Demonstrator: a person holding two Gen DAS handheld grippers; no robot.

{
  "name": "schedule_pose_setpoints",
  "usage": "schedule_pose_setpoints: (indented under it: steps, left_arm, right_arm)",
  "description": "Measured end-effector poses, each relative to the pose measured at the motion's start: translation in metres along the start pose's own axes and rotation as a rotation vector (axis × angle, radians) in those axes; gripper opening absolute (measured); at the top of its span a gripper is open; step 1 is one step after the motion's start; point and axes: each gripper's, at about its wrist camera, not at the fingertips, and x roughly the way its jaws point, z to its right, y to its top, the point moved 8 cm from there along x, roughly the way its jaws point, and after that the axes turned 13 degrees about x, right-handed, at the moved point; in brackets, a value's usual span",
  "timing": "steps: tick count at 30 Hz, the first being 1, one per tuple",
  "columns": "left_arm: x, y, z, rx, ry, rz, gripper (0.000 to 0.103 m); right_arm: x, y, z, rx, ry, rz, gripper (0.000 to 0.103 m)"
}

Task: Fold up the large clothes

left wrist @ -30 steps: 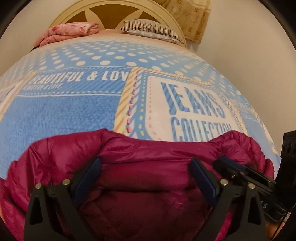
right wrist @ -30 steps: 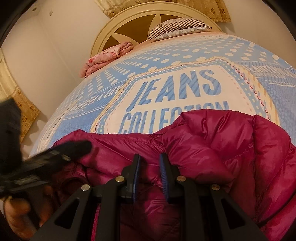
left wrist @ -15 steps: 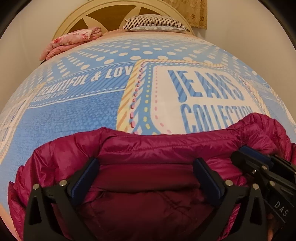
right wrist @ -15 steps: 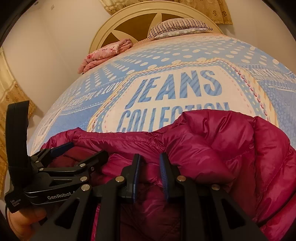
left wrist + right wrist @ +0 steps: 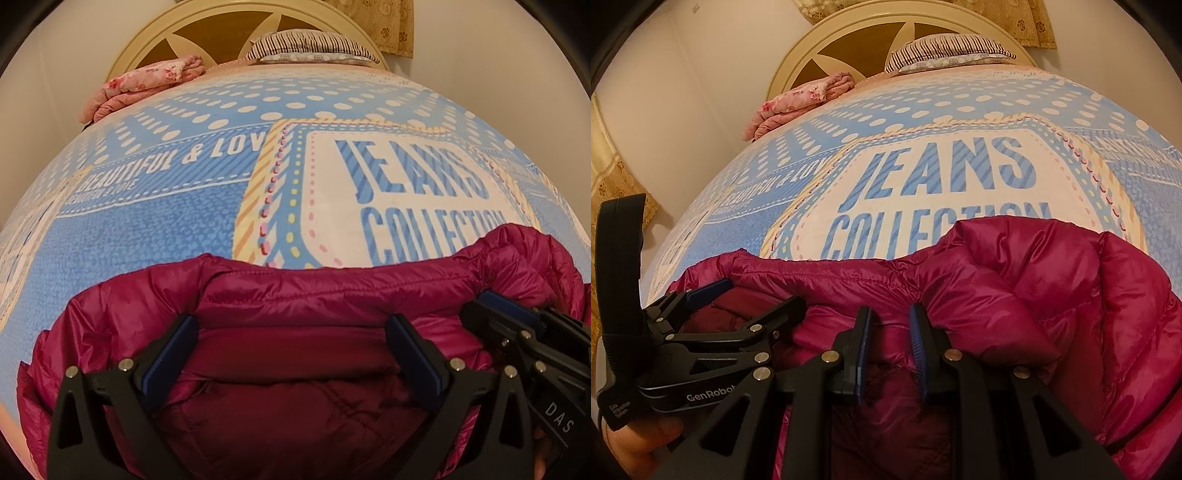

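Jacket: my magenta puffer jacket (image 5: 303,295) lies bunched at the near end of the bed, and it covers the lower part of the printed word COLLECTION.
Left fingers: my left gripper (image 5: 295,354) has its fingers spread wide over the jacket's inner lining, and they pinch nothing.
Right fingers: my right gripper (image 5: 889,345) has its fingers close together on a fold of the jacket.
Only in left view: the words BEAUTIFUL & LOVE are easy to read on the bed cover (image 5: 147,229).
Only in right view: my hand (image 5: 639,439) under the left gripper, and a patterned curtain (image 5: 613,184) at the left.
Bed: a blue cover with white dots.
Room: a round cream headboard (image 5: 236,22), a striped pillow (image 5: 314,46), a folded pink blanket (image 5: 144,83), pale walls.
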Motion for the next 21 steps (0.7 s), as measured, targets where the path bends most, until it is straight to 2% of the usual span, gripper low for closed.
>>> schedule_pose_setpoints:
  steps: [21]
  left_arm:
    - [0.0012, 0.0006, 0.0001, 0.008, 0.014, -0.004, 0.103]
  right_arm:
    - [0.0002, -0.0006, -0.0018, -0.009, -0.015, 0.001, 0.022]
